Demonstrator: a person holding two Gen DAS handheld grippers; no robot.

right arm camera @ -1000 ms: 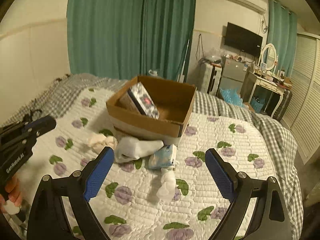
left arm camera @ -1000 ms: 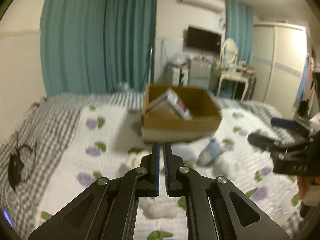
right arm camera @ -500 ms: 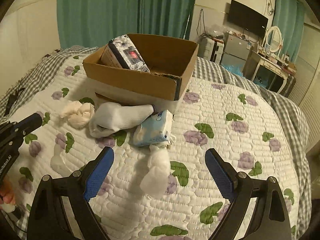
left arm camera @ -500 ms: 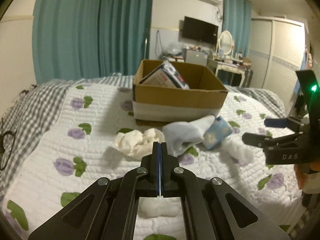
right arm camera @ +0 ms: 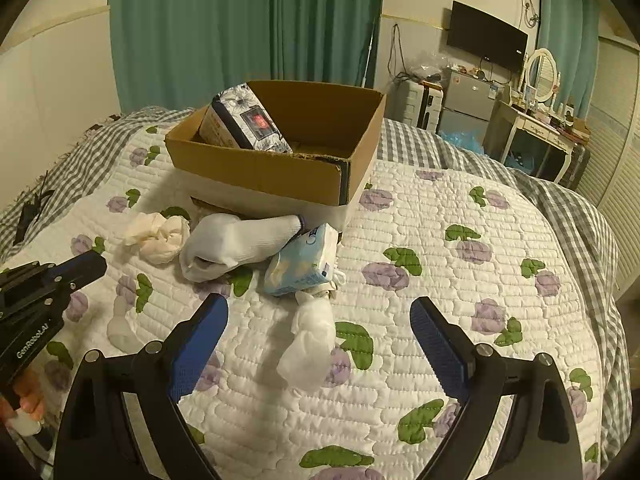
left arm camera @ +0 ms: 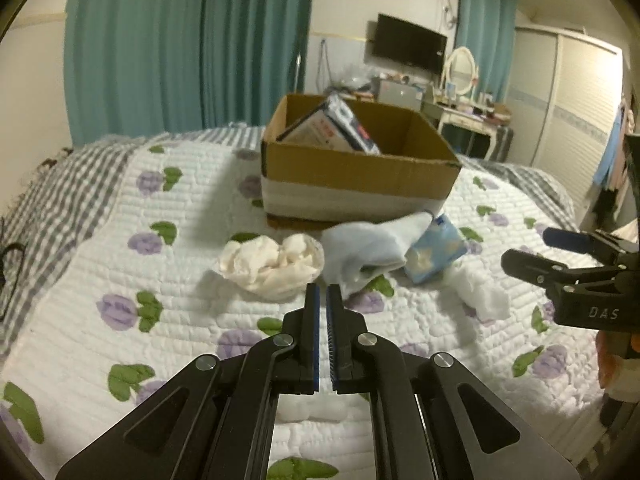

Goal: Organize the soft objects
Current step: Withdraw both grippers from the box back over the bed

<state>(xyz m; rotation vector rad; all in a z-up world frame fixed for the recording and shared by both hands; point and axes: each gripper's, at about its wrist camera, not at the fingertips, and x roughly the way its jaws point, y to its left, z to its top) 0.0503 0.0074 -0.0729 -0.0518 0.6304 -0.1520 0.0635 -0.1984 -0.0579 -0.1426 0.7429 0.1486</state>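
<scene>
Soft things lie on the quilt in front of a cardboard box (left arm camera: 360, 176) (right arm camera: 256, 172): a crumpled cream cloth (left arm camera: 272, 260) (right arm camera: 160, 236), a white sock (left arm camera: 368, 244) (right arm camera: 236, 240), a pale blue tissue pack (left arm camera: 436, 252) (right arm camera: 304, 260) and a white rolled sock (left arm camera: 480, 292) (right arm camera: 310, 340). My left gripper (left arm camera: 322, 292) (right arm camera: 80, 264) hovers just short of the cream cloth. Its jaws are opening from a thin slit with nothing between them. My right gripper (right arm camera: 319, 306) (left arm camera: 528, 246) stands wide open above the rolled sock, holding nothing.
A floral packet (right arm camera: 248, 124) leans inside the box. Another small white sock (right arm camera: 120, 324) lies near the left gripper. The flowered quilt (right arm camera: 460, 280) covers the bed, with a checked blanket at its edges. Beyond the bed stand teal curtains, a fridge and a dressing table.
Both grippers have sunk toward the bed and tipped down, so the soft things now sit closer. The left jaws closed fully, then parted to a thin slit. The right jaws stayed wide.
</scene>
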